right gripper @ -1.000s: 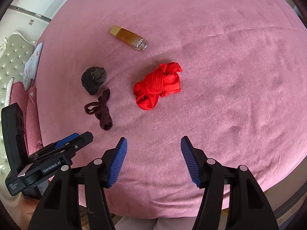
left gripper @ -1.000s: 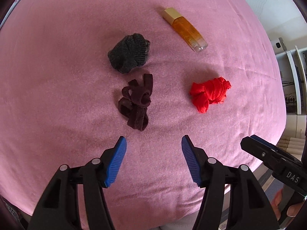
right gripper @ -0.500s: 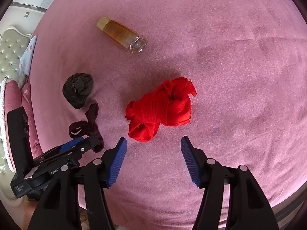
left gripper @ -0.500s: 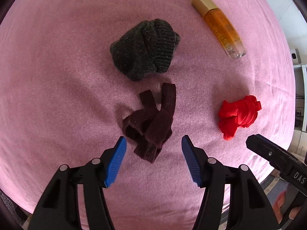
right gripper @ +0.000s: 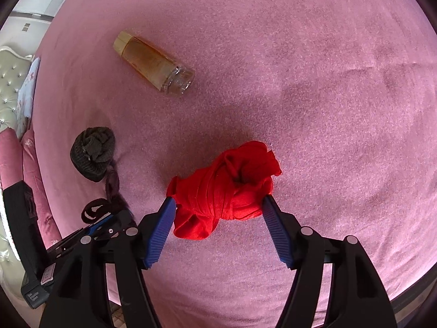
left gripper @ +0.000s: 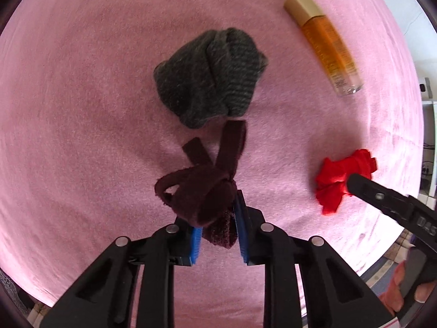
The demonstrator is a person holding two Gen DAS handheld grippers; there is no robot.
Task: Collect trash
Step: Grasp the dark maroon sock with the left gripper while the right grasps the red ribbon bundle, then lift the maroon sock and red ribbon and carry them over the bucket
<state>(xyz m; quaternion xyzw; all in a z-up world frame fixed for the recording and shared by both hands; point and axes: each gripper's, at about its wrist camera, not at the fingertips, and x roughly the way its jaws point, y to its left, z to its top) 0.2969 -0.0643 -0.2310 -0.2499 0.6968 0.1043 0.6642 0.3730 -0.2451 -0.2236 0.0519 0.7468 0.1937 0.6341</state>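
two hand-held grippers: left (left gripper: 218, 220) closing on upward-pointing maroon strip (left gripper: 207, 188), right (right gripper: 217, 213) opening around red bundle (right gripper: 226, 188).

A pink bedspread (right gripper: 327, 54) covers the bed, a tufted pale headboard (right gripper: 11, 82) at its edge.

Pink plush bed cover (left gripper: 82, 109), spread wide and faintly creased. Lay on it: grey knitted bundle (left gripper: 210, 76), dark maroon knotted strip (left gripper: 207, 186) just beside, red cloth wad (right gripper: 229, 188), amber bottle (left gripper: 325, 43) on its side.
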